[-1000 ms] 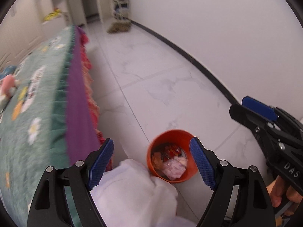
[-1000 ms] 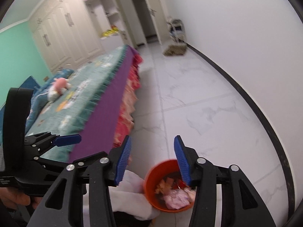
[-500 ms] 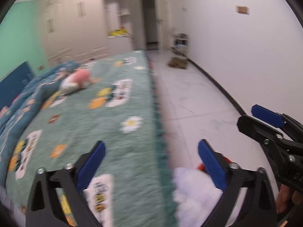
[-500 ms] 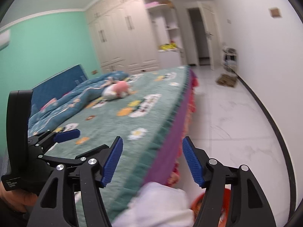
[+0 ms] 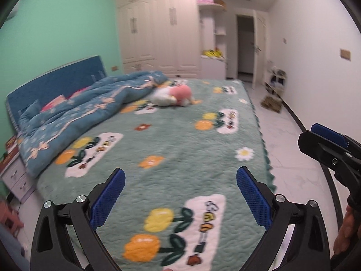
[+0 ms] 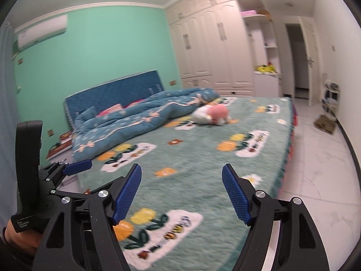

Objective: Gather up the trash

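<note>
You are between pickups, scanning for the next piece of trash; both views look across a wide bed under a green quilted cover printed with flowers [image 5: 171,149]. Your left gripper [image 5: 180,197] stands fully open with nothing between its blue pads. Your right gripper [image 6: 181,192] is opening, also empty. No trash shows in either view, so where it lies relative to the fingers cannot be told. At twelve o'clock, well beyond both grippers, lies a pink and white plush toy [image 5: 172,95], with a rumpled blue duvet [image 5: 90,110] at ten. Next, I judge, you must find a scrap before reaching
</note>
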A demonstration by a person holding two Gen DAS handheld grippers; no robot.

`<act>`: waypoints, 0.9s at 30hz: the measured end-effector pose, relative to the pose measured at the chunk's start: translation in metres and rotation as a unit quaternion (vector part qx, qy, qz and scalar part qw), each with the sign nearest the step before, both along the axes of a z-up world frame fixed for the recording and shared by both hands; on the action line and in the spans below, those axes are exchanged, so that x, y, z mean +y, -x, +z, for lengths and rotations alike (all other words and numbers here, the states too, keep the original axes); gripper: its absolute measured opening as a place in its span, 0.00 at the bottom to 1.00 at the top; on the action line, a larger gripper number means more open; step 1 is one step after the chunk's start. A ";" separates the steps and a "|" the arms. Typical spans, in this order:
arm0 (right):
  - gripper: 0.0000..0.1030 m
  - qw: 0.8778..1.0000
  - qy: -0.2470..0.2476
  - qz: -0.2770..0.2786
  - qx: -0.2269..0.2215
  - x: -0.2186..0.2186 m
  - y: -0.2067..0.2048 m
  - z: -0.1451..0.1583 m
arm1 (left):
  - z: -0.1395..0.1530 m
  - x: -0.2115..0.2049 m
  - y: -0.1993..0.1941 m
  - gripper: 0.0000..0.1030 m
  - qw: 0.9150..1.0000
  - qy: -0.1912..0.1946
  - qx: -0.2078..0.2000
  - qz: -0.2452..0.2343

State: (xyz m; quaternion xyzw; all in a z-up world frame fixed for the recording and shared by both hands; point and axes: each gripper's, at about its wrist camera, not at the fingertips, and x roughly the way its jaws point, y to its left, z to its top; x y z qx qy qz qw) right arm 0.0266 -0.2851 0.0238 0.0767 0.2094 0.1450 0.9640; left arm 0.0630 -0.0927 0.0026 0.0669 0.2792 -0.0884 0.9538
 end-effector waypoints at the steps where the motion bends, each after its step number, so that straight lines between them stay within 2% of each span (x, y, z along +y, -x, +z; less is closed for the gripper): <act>1: 0.72 1.000 0.006 0.009 -0.006 0.011 -0.001 0.004 | 0.002 0.008 0.002 0.95 1.000 0.000 -0.007 0.012; 4: 0.76 0.999 0.014 0.025 -0.020 0.034 -0.001 0.011 | 0.007 0.033 0.010 0.95 0.999 0.000 -0.022 0.041; 10: 0.76 0.997 0.022 0.057 -0.037 0.064 -0.001 0.020 | 0.014 0.069 0.016 0.95 0.996 0.031 -0.028 0.082; 14: 0.76 0.997 0.025 0.065 -0.044 0.075 0.000 0.024 | 0.017 0.084 0.019 0.95 0.993 0.035 -0.036 0.103; 20: 0.76 0.995 0.033 0.071 -0.056 0.085 0.003 0.026 | 0.023 0.097 0.026 0.95 0.991 0.042 -0.056 0.118; 24: 0.77 0.995 0.039 0.064 -0.066 0.090 0.009 0.025 | 0.023 0.095 0.033 0.95 0.991 0.039 -0.070 0.105; 27: 0.82 0.996 0.033 0.059 -0.062 0.089 0.008 0.024 | 0.024 0.092 0.035 0.95 0.991 0.037 -0.078 0.099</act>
